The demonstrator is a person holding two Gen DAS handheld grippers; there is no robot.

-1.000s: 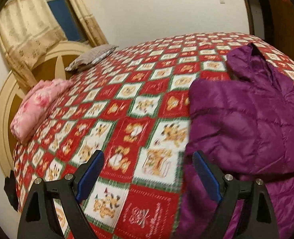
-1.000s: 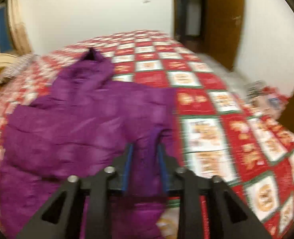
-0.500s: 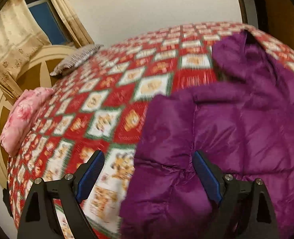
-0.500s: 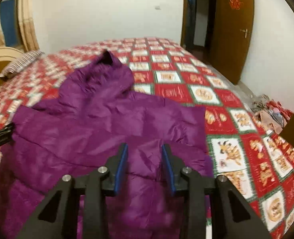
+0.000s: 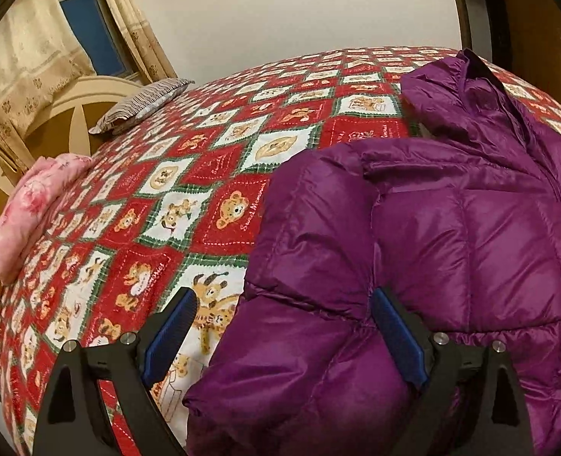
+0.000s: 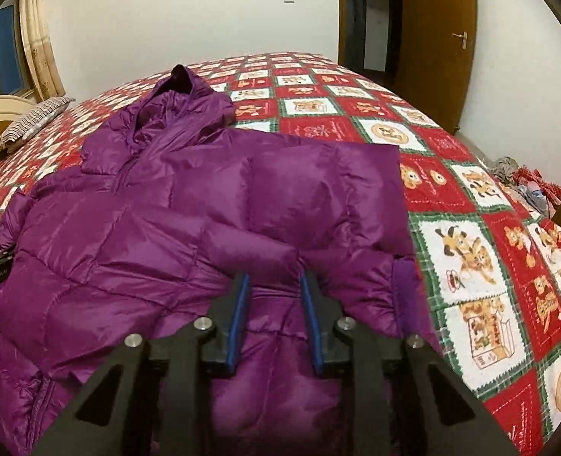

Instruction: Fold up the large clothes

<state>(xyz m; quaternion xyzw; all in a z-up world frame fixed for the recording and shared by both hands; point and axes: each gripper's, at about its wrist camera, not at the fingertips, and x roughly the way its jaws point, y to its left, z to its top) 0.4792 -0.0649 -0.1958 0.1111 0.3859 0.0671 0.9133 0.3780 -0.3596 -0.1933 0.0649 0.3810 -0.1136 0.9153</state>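
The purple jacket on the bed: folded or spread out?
Partly folded: the jacket has one sleeve laid across its front, hood and body spread flat.

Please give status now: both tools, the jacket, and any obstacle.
Left tool open over the sleeve edge. Right tool closing, jacket fabric between its pads, grip unclear. Jacket flat on bed. Nothing in the way.

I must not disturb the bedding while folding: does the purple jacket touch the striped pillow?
Apart. The left wrist view shows a broad stretch of patterned bedspread lying bare between the purple jacket and the striped pillow.
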